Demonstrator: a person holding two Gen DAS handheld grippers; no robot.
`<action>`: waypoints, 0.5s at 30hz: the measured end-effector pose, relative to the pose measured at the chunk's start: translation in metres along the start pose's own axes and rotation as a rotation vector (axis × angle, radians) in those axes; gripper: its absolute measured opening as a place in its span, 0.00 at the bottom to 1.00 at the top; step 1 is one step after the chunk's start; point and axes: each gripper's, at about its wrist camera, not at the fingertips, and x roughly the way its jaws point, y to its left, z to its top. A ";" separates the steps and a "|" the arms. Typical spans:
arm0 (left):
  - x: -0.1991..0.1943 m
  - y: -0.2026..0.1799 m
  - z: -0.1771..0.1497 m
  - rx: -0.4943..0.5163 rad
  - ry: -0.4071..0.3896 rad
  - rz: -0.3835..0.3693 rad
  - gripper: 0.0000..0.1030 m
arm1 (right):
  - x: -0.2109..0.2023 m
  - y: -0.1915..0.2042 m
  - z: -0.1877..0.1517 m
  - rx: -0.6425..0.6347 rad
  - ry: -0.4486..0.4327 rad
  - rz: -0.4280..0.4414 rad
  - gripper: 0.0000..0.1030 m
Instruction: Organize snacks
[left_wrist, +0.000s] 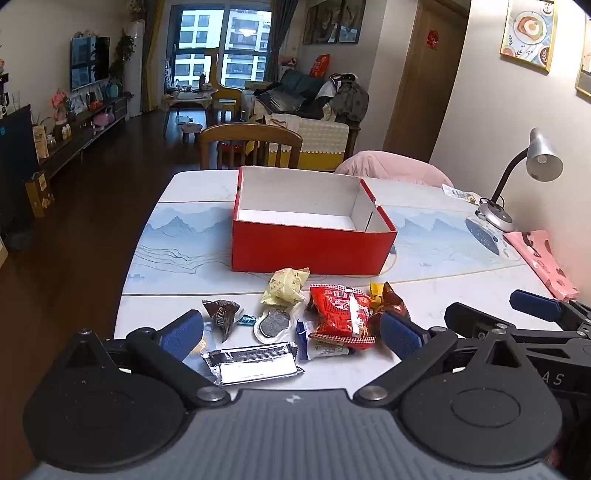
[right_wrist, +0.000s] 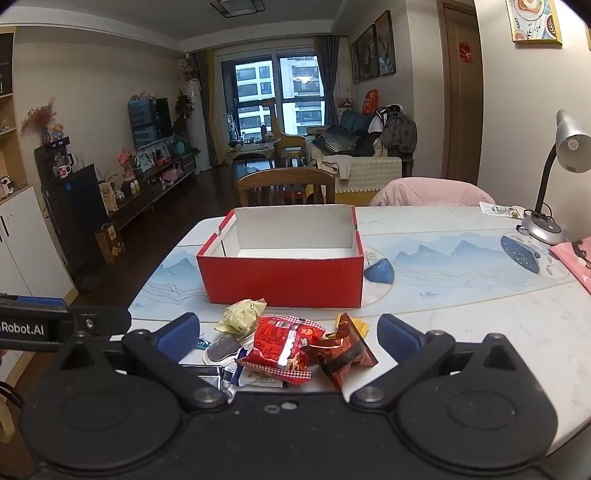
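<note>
An open red box (left_wrist: 314, 251) (right_wrist: 284, 280) with a white, empty inside stands mid-table. In front of it lies a heap of snacks: a red bag (left_wrist: 341, 314) (right_wrist: 284, 347), a brown-orange bag (left_wrist: 389, 299) (right_wrist: 343, 350), a yellow wrapped piece (left_wrist: 286, 286) (right_wrist: 242, 315), a dark cookie pack (left_wrist: 273, 321) (right_wrist: 223, 347), a brown chocolate wrapper (left_wrist: 221, 314) and a silver-black packet (left_wrist: 251, 362). My left gripper (left_wrist: 291, 334) hangs open just short of the heap, holding nothing. To the right of it, my right gripper (right_wrist: 290, 334) is open too, facing the red and brown bags.
The white table (left_wrist: 184, 236) carries a blue mountain-print runner. A desk lamp (left_wrist: 543, 158) (right_wrist: 569, 144) and a pink packet (left_wrist: 539, 262) sit at the right by the wall. A wooden chair (left_wrist: 251, 144) and a pink-draped chair (left_wrist: 391, 168) stand behind the table.
</note>
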 end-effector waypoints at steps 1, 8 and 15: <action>0.000 0.000 0.000 0.002 -0.002 -0.002 1.00 | 0.000 0.000 0.000 0.001 -0.002 0.001 1.00; -0.002 0.002 -0.001 -0.014 -0.001 -0.007 1.00 | -0.004 0.004 -0.001 -0.006 -0.009 -0.002 1.00; -0.008 0.007 0.003 -0.017 0.001 -0.014 1.00 | -0.007 0.005 0.003 0.000 -0.011 -0.016 1.00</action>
